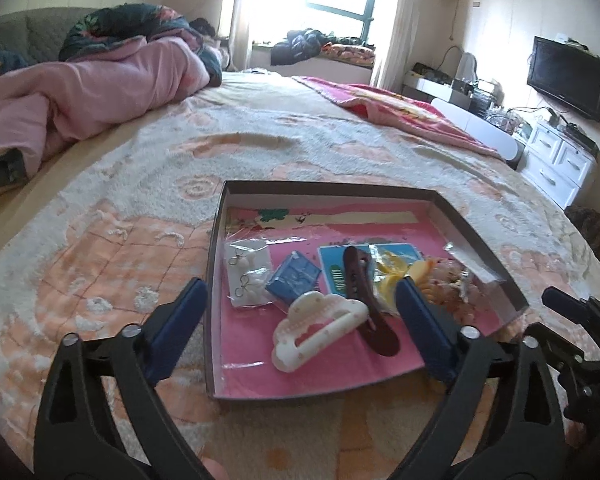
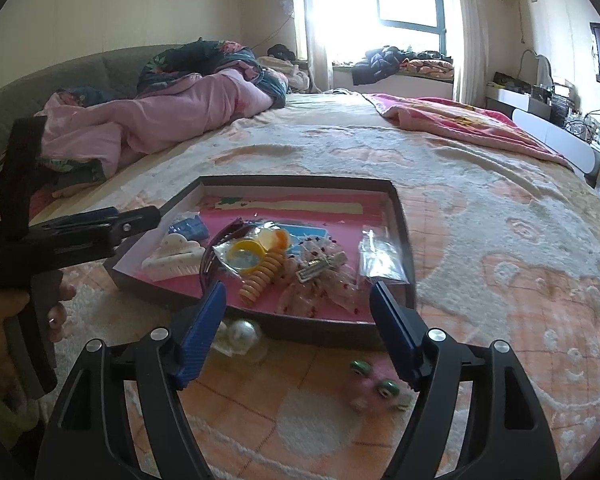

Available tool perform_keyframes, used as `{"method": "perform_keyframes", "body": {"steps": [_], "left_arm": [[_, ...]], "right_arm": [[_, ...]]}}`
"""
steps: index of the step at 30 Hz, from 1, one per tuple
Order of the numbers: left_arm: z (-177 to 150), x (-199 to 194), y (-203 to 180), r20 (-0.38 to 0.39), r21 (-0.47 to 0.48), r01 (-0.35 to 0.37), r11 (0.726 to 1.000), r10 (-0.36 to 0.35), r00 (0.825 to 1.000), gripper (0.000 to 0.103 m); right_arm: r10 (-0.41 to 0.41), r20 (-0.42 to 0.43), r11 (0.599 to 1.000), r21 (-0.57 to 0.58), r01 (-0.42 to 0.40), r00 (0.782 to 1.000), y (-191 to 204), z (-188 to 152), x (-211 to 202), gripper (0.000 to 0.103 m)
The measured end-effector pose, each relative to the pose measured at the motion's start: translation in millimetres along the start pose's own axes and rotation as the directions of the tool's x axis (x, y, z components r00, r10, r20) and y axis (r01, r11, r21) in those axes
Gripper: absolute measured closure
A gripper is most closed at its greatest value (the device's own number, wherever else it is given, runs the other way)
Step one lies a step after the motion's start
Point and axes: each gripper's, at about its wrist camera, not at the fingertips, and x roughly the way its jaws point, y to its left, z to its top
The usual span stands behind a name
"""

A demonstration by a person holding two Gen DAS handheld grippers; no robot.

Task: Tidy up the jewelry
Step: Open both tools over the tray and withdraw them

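Now — left tongs (image 1: 300, 300) wide, empty | right tongs (image 2: 298, 300) wide, empty — tray (image 2: 404, 216)

A shallow dark-walled tray (image 1: 216, 280) with a pink floor lies flat on the bed and holds most of the pieces: a bagged pair of white earrings (image 1: 249, 278) at its left, a blue packet (image 1: 294, 278) beside them, a white cloud-shaped hair claw (image 1: 320, 326) touching a dark maroon clip (image 1: 370, 308), then a yellow ring (image 2: 246, 258), an orange spiral tie (image 2: 260, 278) and a sheer dotted bow (image 2: 324, 280). Outside the near wall lie pearl earrings (image 2: 242, 334) and green studs (image 2: 374, 380)
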Motion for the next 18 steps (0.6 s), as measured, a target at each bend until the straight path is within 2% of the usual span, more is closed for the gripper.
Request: {"method": "perform_keyframes", "body": {"steps": [11, 18], "left_arm": [[-11.3, -19.8, -14.6, 0.01, 0.032, 0.025, 0.999, -0.025, 1.0, 0.012], [-25.1, -26.7, -24.3, -0.014, 0.066, 0.051, 0.997, -0.05, 0.999, 0.012]], "right_arm": [[-0.022, -0.001, 1.0, 0.018, 0.022, 1.0, -13.6, -10.5, -17.0, 0.029], [-0.034, -0.017, 0.999, 0.017, 0.035, 0.999, -21.0, -19.2, -21.7, 0.029]]}}
